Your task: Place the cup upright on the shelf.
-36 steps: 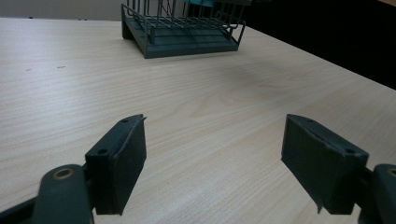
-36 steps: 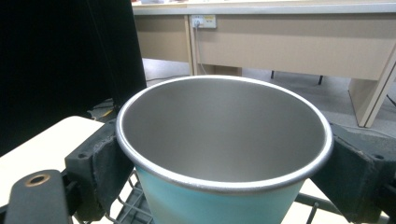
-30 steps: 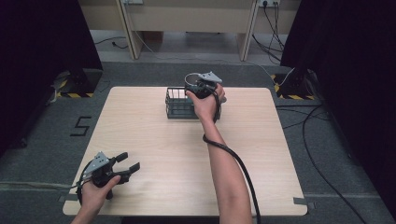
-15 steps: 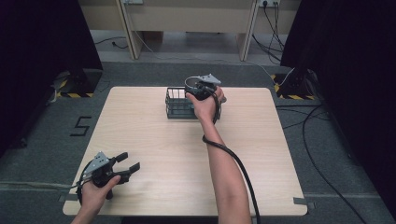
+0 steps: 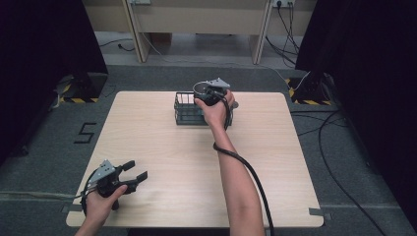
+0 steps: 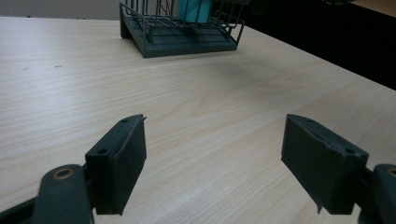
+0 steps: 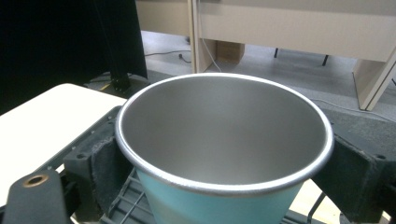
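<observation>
Right gripper (image 7: 224,154): jaws flanking the teal cup (image 7: 219,205) over the wire basket (image 5: 189,110), just easing apart.
Left gripper (image 6: 215,163): resting released at table's (image 5: 275,162) seven o'clock.

The table (image 5: 162,147) is being lit evenly from overhead, its surroundings being left dark; the jaws are being rendered softly blurred in the gripper views.

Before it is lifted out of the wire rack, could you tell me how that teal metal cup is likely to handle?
The cup looks thin-walled steel, so probably stiff and light. Its smooth, tapered side may slip between the right gripper pads. Empty and open-topped, it could tip if knocked against the rack.
</observation>
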